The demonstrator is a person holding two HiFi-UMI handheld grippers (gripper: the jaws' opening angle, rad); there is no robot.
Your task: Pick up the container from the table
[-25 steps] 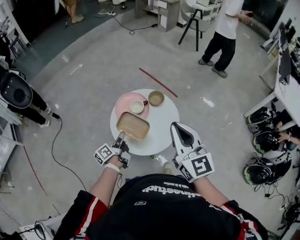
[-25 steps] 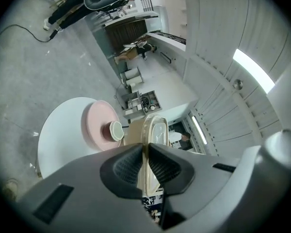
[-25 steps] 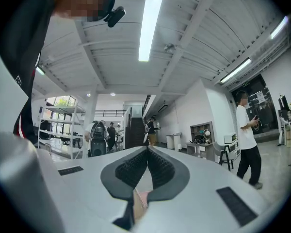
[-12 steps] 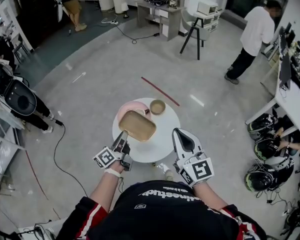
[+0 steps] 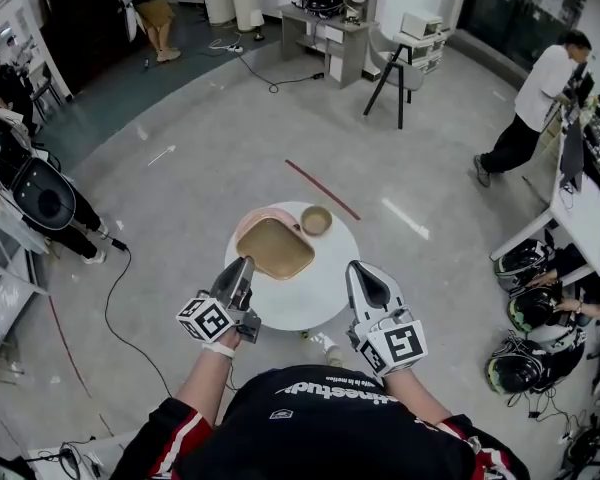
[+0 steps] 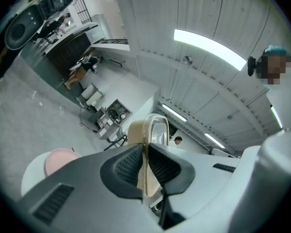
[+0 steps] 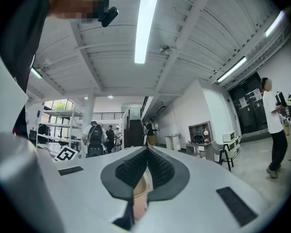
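The tan rectangular container [image 5: 273, 247] hangs tilted above the round white table [image 5: 320, 290], with my left gripper [image 5: 243, 266] shut on its near rim. In the left gripper view the rim [image 6: 146, 144] runs edge-on between the two dark pads [image 6: 126, 168]. A pink plate [image 5: 243, 230] shows as a sliver beneath the container and also at the lower left of the left gripper view [image 6: 60, 160]. My right gripper [image 5: 364, 272] hovers over the table's near right edge. Its jaws are shut with nothing between them [image 7: 146, 155].
A small brown bowl [image 5: 315, 220] stands at the table's far side. A red stick [image 5: 320, 190] lies on the floor beyond it. Helmets [image 5: 525, 268] sit on the floor at the right, a cable [image 5: 115, 298] runs at the left, and a person [image 5: 540, 98] stands at the far right.
The left gripper has risen and rolled, lifting the container off the table so that it now covers the cup on the pink plate. The right gripper stayed put. The person in white walked right.
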